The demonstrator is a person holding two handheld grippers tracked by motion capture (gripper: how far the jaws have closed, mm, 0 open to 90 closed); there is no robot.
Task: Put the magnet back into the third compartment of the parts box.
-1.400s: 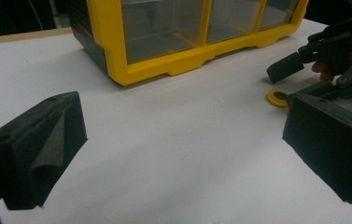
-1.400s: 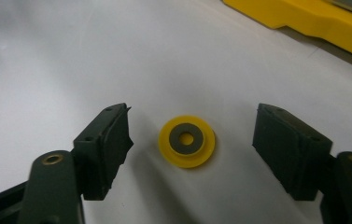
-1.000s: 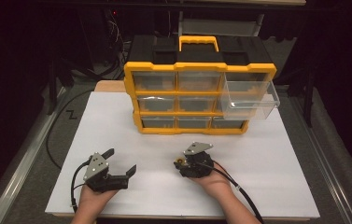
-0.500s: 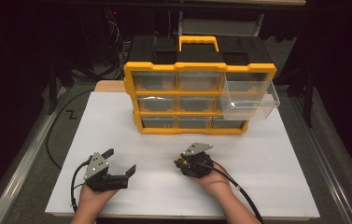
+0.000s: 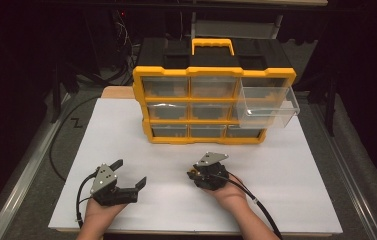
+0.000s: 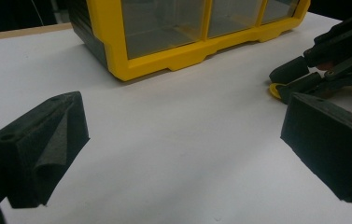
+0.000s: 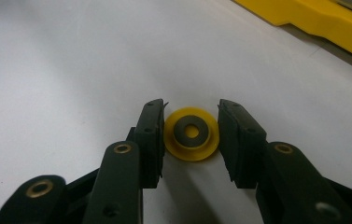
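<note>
Right hand-held gripper (image 7: 191, 140) rests low on the white worktop (image 5: 286, 170), jaws slightly apart around a small yellow disc with a dark ring centre (image 7: 192, 134), one jaw about touching its edge, the other just clear. Left hand-held gripper (image 5: 128, 175) sits near the front-left of the worktop, jaws wide apart, nothing between them. Yellow-and-black drawer organizer (image 5: 211, 90) stands at the back of the worktop, with a clear drawer (image 5: 268, 107) pulled out on its right side.

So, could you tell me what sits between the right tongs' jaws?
A small yellow disc with a grey ring lies flat on the white tabletop, seen in the right gripper view.
</note>
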